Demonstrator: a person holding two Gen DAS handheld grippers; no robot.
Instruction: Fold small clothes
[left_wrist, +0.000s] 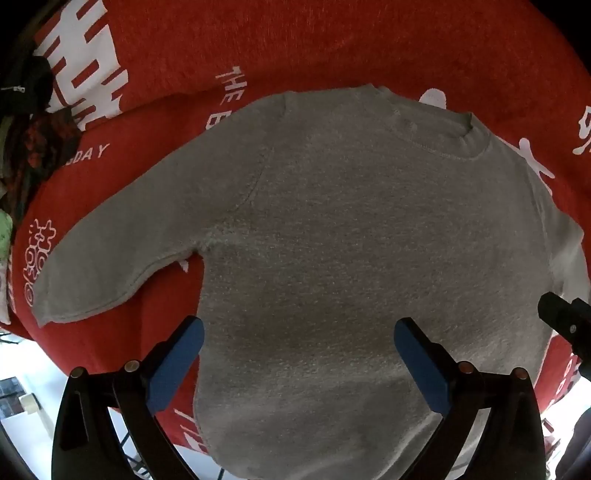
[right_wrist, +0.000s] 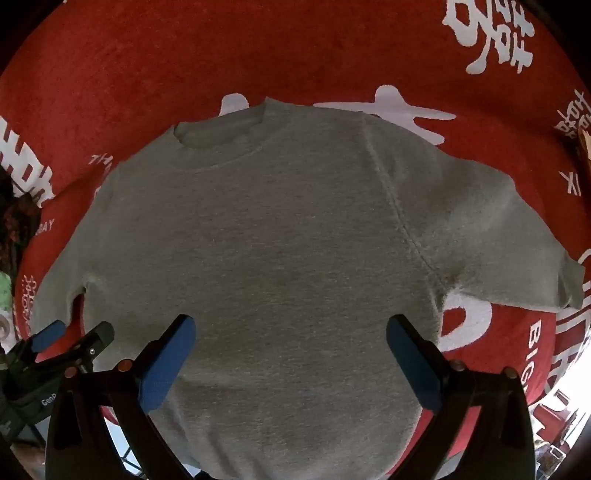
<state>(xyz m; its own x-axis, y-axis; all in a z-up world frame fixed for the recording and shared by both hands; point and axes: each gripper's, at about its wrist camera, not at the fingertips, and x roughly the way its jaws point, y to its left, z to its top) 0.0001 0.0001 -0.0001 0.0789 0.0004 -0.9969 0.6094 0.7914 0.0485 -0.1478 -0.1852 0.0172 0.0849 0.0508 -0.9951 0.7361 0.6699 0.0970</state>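
A small grey short-sleeved T-shirt (left_wrist: 351, 229) lies spread flat on a red cloth, collar at the far side and both sleeves out. My left gripper (left_wrist: 298, 332) hangs open above the shirt's lower left part, its blue pads wide apart and nothing between them. In the right wrist view the same T-shirt (right_wrist: 280, 240) fills the middle. Over its lower body my right gripper (right_wrist: 291, 328) is open too, holding nothing. The left gripper (right_wrist: 70, 339) shows at the lower left of the right wrist view, and a black part of the right gripper (left_wrist: 565, 317) shows at the right edge of the left wrist view.
The red cloth (left_wrist: 295, 48) with white lettering covers the table; its near edge drops off behind the grippers, with a pale floor (left_wrist: 22, 376) below. A dark pile of other clothes (left_wrist: 29, 129) lies at the far left.
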